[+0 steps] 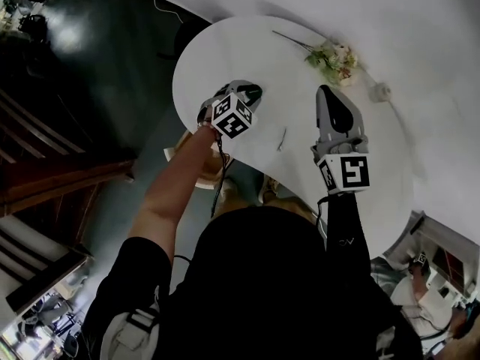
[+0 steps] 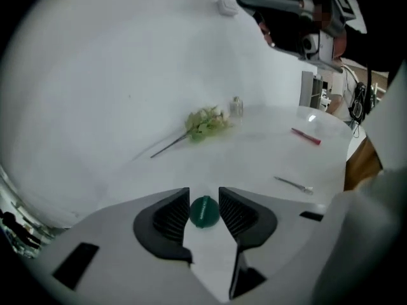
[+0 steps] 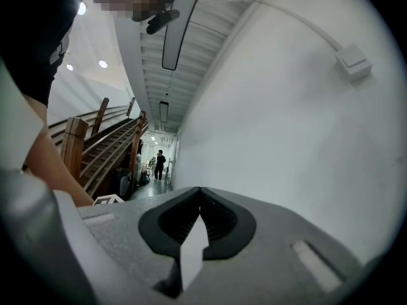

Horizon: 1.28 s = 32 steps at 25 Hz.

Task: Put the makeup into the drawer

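Left gripper view caught my left gripper tipped down at the white bench. Its fingers were narrowed onto a round green makeup pot, with the ribbed pads against both its sides as far as I could judge. I reckon I took it across its width because a flat round piece offers no other hold.

Beyond the pot lay a slim silver stick at 3 o'clock, a red pencil at 2 o'clock, and a flower sprig and small clear bottle at 12.

Right gripper view showed my right gripper with its fingers pressed together on nothing. It was aimed level past a bare wall toward a staircase, parked clear by my reading.

Only the head view placed both tools over the bench, the left at its 9 o'clock rim. It also showed a pale wooden piece just below that rim, possibly the drawer; I could not tell. The pot itself was hidden there.
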Motion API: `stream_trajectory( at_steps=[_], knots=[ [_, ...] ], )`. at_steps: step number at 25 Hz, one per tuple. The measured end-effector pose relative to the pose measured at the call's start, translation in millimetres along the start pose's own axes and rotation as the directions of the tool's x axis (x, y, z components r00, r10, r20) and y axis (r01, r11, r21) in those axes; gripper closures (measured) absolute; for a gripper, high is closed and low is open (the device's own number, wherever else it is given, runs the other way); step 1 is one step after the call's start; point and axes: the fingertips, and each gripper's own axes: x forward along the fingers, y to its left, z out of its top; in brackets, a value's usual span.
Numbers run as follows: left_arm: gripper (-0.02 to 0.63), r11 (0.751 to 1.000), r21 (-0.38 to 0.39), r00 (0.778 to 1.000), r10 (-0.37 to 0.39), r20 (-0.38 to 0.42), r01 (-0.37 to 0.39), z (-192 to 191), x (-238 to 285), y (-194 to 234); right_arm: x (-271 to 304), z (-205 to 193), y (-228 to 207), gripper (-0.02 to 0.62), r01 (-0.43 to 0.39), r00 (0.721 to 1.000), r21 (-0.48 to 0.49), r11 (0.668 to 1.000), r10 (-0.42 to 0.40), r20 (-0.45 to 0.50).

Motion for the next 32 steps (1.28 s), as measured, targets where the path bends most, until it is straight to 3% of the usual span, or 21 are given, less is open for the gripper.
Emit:
stream_trajectory(
  at_steps=[5, 8, 10, 12, 15, 20, 24, 28, 32],
  knots=[
    [0.465, 0.999, -0.006, 0.993, -0.042, -0.112, 0.041, -22.2, 40.0, 4.6, -18.2, -6.8, -22.6, 0.591, 0.04, 0.999, 0.007, 0.999, -0.039, -0.018],
    [0.486, 0.997, -0.059, 0.983, -0.065, -0.17, 0.056, -39.2, 54.6, 9.4, -26.7, -12.4, -36.4, 0.591, 0.049, 0.998, -0.012, 0.999, -0.049, -0.031],
    [0.532, 0.993, -0.091, 0.98, -0.086, -0.18, 0.07, -43.1, 59.7, 7.7, -31.0, -14.5, -46.3, 0.591, 0.06, 0.998, -0.014, 0.998, -0.06, -0.032],
    [0.592, 0.994, -0.071, 0.978, -0.096, -0.187, 0.084, -41.3, 59.9, 1.7, -33.6, -16.6, -53.3, 0.591, 0.07, 0.997, -0.005, 0.998, -0.07, -0.031],
    [0.597, 0.995, -0.072, 0.982, -0.075, -0.173, 0.064, -37.4, 55.6, -1.2, -33.4, -18.9, -55.7, 0.591, 0.072, 0.997, 0.01, 0.997, -0.071, -0.031],
    [0.597, 0.993, -0.118, 0.999, 0.016, -0.052, -0.022, -6.1, 24.0, 3.6, -26.8, -13.3, -51.8, 0.591, 0.066, 0.998, 0.018, 0.998, -0.066, 0.003],
    [0.597, 0.98, -0.179, 0.991, 0.101, 0.085, -0.084, 28.8, -25.0, 4.3, -18.6, -0.3, -39.3, 0.591, 0.043, 0.998, 0.027, 0.999, -0.044, 0.043],
    [0.597, 0.957, -0.263, 0.956, 0.186, 0.226, -0.124, 60.1, -81.1, 3.3, -14.7, 14.3, -22.4, 0.591, 0.012, 0.996, 0.02, 1.0, -0.013, 0.083],
    [0.597, 0.928, -0.338, 0.893, 0.279, 0.352, -0.157, 88.6, -139.4, 7.3, -9.4, 23.2, -5.7, 0.591, -0.025, 0.994, 0.002, 1.0, 0.025, 0.106]
  ],
)
